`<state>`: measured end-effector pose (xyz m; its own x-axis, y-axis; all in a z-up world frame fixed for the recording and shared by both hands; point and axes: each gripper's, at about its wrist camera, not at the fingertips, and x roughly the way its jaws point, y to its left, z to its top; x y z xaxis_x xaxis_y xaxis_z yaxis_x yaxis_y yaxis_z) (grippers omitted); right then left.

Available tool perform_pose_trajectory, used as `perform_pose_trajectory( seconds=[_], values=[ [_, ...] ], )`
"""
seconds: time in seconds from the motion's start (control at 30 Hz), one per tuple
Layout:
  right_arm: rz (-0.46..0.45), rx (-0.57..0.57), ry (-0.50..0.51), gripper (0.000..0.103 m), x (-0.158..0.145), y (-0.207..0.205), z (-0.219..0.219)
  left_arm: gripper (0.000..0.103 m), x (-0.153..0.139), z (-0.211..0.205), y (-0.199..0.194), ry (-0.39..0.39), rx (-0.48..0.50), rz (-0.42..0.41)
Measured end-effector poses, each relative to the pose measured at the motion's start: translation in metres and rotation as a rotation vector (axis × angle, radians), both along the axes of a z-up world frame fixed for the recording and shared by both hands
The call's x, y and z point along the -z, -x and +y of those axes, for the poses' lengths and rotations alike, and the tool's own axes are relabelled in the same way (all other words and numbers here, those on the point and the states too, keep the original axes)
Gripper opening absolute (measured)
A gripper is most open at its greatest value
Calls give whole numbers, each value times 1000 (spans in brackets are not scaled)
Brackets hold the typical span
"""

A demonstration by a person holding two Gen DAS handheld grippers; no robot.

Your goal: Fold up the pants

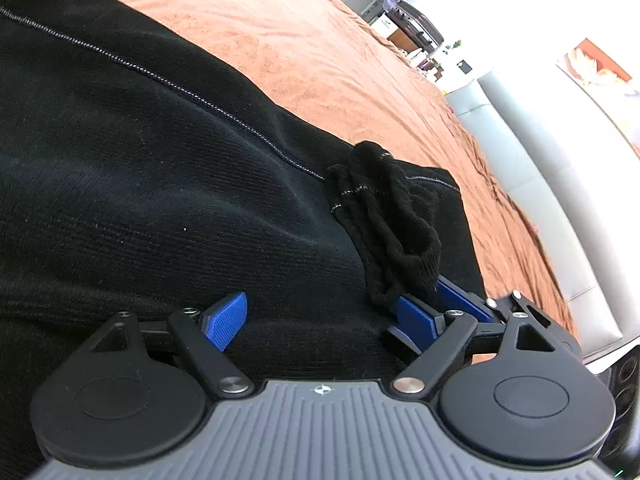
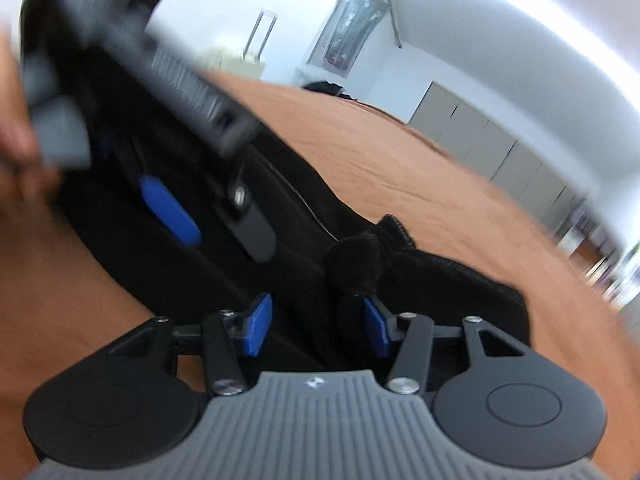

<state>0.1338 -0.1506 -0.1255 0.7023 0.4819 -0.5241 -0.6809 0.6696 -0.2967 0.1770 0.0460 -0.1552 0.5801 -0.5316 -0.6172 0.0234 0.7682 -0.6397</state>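
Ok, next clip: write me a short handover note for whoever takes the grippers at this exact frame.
Left gripper: open, low over the black pants, gripping nothing.
Right gripper: open, beside the bunched cuff; its view is motion-blurred.
Pants lie on the orange bedspread, side seam showing, cuff end crumpled rather than flat.
Done: how far the folding has got cannot be told.
Left: probably smooth the cuff, then fold and square up.

Left gripper (image 1: 320, 316) over black pants (image 1: 140, 180)
Jaws apart; bunched cuff (image 1: 384, 220) by the right pad (image 1: 416, 316); orange cover (image 1: 320, 40) far.
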Motion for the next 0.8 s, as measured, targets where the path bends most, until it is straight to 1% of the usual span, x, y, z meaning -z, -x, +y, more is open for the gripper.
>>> perform_pose_trajectory(
  seconds=[0.07,0.1,0.13,0.17,0.2,0.27,0.3,0.33,0.37,0.4,0.43,0.5,0.53,0.57,0.6,0.63,0.7,0.73,0.8],
  values=[
    [79,-16,-100,50,-14,-6,-17,99,1,0,-1,0,1,0],
    [119,-40,-165,46,-22,-9,-27,99,1,0,-1,-3,3,-1],
    [158,-65,-229,45,-28,-11,-36,99,1,0,-1,-5,4,-2],
    [188,-72,-297,45,-35,-14,-45,99,1,0,-1,-4,4,-2],
    [198,-52,-353,45,-39,-21,-55,99,2,1,-1,0,3,-3],
    [204,33,-439,45,-45,-37,-70,99,2,3,-1,7,3,-4],
    [210,95,-478,45,-45,-47,-76,99,2,4,0,11,4,-5],
    [214,178,-508,40,-46,-57,-82,99,1,6,0,18,3,-7],
    [226,246,-528,27,-45,-67,-86,99,0,8,2,26,0,-11],
    [248,301,-544,19,-44,-78,-88,99,-1,9,3,36,-3,-18],
    [258,329,-553,19,-42,-86,-88,99,-1,12,5,48,-4,-26],
    [263,342,-546,19,-35,-94,-81,98,-1,16,10,66,-5,-38],
    [277,350,-529,19,-29,-97,-75,97,-1,20,12,76,-8,-43],
    [313,353,-500,19,-20,-100,-67,95,-2,24,15,82,-14,-43],
    [360,349,-459,18,-6,-99,-59,93,-6,29,18,86,-21,-40],
    [381,342,-417,18,8,-105,-50,93,-10,36,23,91,-29,-42],
    [318,324,-367,18,9,-102,-46,93,-20,52,36,100,-41,-72],
    [312,336,-371,19,2,-103,-48,94,-25,63,45,94,-54,-92],
    [275,388,-451,20,-13,-93,-57,95,-33,87,62,77,-97,-120]
  ],
)
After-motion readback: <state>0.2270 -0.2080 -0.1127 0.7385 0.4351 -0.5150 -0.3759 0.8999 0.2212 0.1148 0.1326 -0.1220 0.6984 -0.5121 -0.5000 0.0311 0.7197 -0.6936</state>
